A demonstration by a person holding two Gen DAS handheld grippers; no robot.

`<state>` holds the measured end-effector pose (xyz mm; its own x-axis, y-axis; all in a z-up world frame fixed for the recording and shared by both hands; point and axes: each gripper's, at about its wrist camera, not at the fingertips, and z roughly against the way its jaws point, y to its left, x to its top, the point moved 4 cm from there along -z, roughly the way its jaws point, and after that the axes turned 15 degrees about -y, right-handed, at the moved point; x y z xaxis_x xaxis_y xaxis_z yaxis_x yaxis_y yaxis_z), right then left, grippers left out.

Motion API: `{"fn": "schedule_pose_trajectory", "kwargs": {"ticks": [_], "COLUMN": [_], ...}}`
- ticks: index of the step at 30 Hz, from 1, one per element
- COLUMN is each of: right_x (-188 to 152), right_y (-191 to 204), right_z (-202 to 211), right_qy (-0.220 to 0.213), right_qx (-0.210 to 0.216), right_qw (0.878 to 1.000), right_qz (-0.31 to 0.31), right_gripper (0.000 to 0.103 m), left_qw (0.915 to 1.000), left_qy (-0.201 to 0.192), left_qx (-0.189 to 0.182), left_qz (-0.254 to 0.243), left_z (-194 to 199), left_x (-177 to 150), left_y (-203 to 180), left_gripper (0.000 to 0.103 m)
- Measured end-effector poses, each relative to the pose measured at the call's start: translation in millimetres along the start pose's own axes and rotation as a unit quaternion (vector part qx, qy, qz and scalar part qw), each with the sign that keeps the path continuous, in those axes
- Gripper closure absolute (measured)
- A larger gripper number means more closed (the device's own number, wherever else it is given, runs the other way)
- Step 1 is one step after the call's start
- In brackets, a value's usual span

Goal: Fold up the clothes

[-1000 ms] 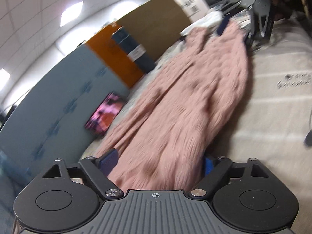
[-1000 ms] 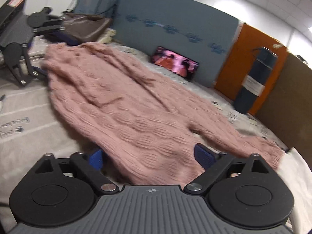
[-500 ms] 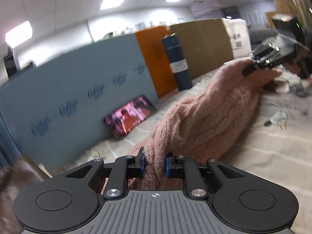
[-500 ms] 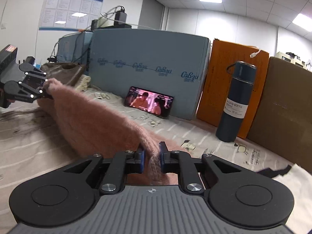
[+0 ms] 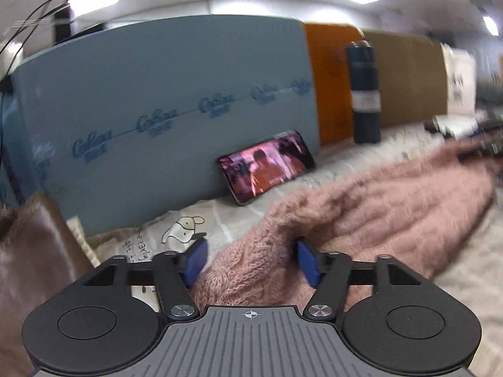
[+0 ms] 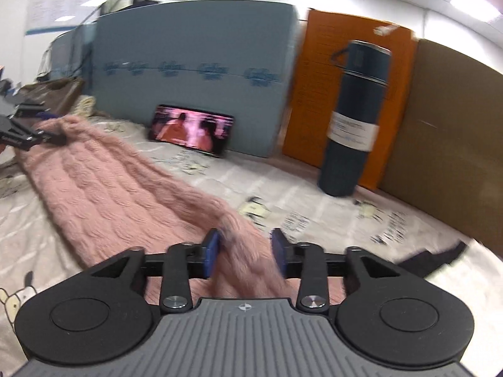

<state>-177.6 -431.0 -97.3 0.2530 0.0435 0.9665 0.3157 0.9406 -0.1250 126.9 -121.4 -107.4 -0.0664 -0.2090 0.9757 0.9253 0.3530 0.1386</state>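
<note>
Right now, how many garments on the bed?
1 certain: a pink cable-knit sweater lying folded across the sheet. A brown furry item at far left and dark fabric at right may be more.

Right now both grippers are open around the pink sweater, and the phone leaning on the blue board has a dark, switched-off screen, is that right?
Not quite: the phone is lit, showing video, as the right wrist view shows. Both the left gripper and right gripper are indeed open around the pink sweater.
</note>
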Motion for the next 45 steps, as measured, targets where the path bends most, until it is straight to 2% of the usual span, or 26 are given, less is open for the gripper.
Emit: {"fn": "schedule_pose_trajectory", "kwargs": {"ticks": [1,4,7,11,15,16,18,19,20,22,31,34,36,37,38,40,42,44,45], "right_x": [-1,-3,-7,-22,-24,-25,-26,-26,-27,-26,16,-4,-12,-11,-9,-1,5,4,-2], "right_y": [-4,-17,-32,-46,-46,-46,-45,-45,-45,-45,-57,-64,-66,-67,-68,-64,-61,-59,-59], "right_z": [5,25,50,75,76,76,77,78,78,78,45,29,30,35,40,55,72,85,88], "right_qy": [0.001,-0.011,-0.026,-0.032,-0.019,-0.016,-0.010,-0.007,-0.004,0.001,-0.005,0.044,0.045,0.034,0.024,0.004,-0.017,-0.031,-0.031], "right_qx": [-0.012,-0.058,-0.107,-0.183,-0.216,-0.224,-0.241,-0.249,-0.257,-0.271,-0.277,-0.280,-0.285,-0.292,-0.300,-0.320,-0.327,-0.322,-0.310], "right_qw": [1.000,0.998,0.993,0.975,0.969,0.968,0.964,0.962,0.960,0.957,0.960,0.957,0.954,0.951,0.947,0.937,0.926,0.907,0.895], "right_qz": [-0.001,-0.013,-0.050,-0.120,-0.114,-0.113,-0.110,-0.108,-0.107,-0.102,-0.041,-0.055,-0.076,-0.094,-0.110,-0.138,-0.189,-0.271,-0.319], "right_gripper": [0.059,0.052,0.046,0.039,0.036,0.040,0.061,0.080,0.089,0.096,0.097,0.096,0.095,0.090,0.078,0.062,0.055,0.033,0.033], "left_qw": [0.9999,0.9989,0.9967,0.9951,0.9948,0.9947,0.9953,0.9957,0.9959,0.9966,0.9979,0.9980,0.9979,0.9978,0.9975,0.9966,0.9952,0.9942,0.9937], "left_qy": [-0.001,0.002,0.006,-0.001,-0.029,-0.035,-0.040,-0.042,-0.045,-0.044,-0.030,-0.030,-0.033,-0.034,-0.035,-0.039,-0.046,-0.050,-0.051], "left_qx": [0.004,0.034,0.070,0.096,0.097,0.095,0.087,0.083,0.078,0.069,0.057,0.055,0.055,0.056,0.058,0.061,0.061,0.058,0.057], "left_qz": [0.014,0.031,0.042,0.025,-0.009,-0.017,-0.011,-0.008,-0.005,-0.002,-0.004,-0.005,0.002,0.007,0.016,0.038,0.061,0.076,0.082], "left_z": [0,-1,-2,-2,5,7,11,13,16,17,17,18,21,22,23,27,32,36,38], "left_x": [0,-1,-2,3,11,13,15,15,16,16,11,11,12,12,13,15,16,17,17], "left_y": [4,13,20,13,-6,-12,-18,-21,-24,-28,-36,-37,-37,-36,-35,-33,-30,-29,-28], "left_gripper": [0.028,0.027,0.021,0.019,0.019,0.018,0.018,0.018,0.018,0.018,0.018,0.018,0.017,0.017,0.016,0.012,0.010,0.009,0.009]}}
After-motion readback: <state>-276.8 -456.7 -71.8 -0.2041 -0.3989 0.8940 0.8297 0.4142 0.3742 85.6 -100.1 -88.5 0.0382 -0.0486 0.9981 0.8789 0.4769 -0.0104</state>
